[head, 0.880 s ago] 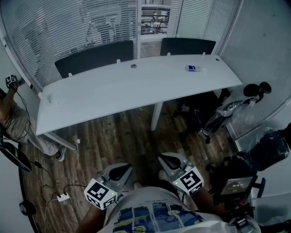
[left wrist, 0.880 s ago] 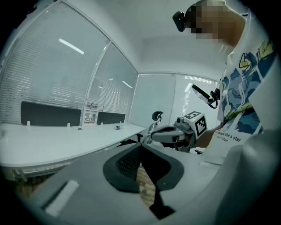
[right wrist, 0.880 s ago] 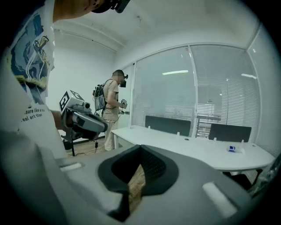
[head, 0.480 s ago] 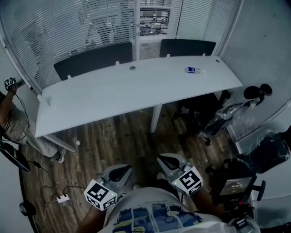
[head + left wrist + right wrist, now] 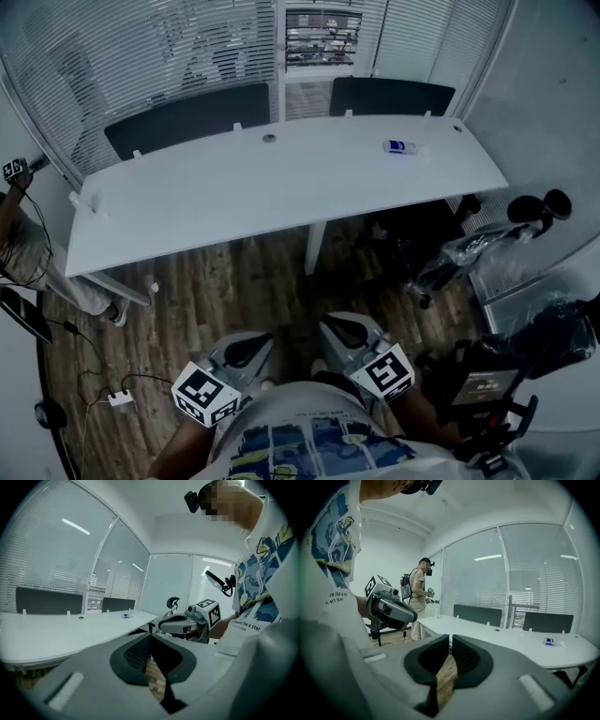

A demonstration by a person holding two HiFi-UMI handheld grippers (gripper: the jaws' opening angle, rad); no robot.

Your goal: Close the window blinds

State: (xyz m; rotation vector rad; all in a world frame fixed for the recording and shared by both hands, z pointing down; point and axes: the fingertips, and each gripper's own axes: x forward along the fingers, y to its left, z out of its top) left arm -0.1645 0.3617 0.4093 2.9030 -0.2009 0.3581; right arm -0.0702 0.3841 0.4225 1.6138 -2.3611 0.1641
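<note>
1. Far ahead of the left claw [image 5: 248, 349] and right claw [image 5: 342, 330], beyond the white desk [image 5: 281, 187], the window blinds [image 5: 141, 66] hang lowered, slats see-through (part-open, I'd say).
2. Closing looks unstarted: the approach and the slat turning are both left.
3. Both claws are clenched and empty.
4. Shirt [image 5: 253, 616] print reads "like a star"; the label of the small blue item [image 5: 398, 146] on the desk is unreadable.

white desk [image 5: 262, 192] on wood floor [image 5: 220, 295]

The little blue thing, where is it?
Head view: the little blue thing lies on the white desk, far right side, near the right dark panel.
</note>
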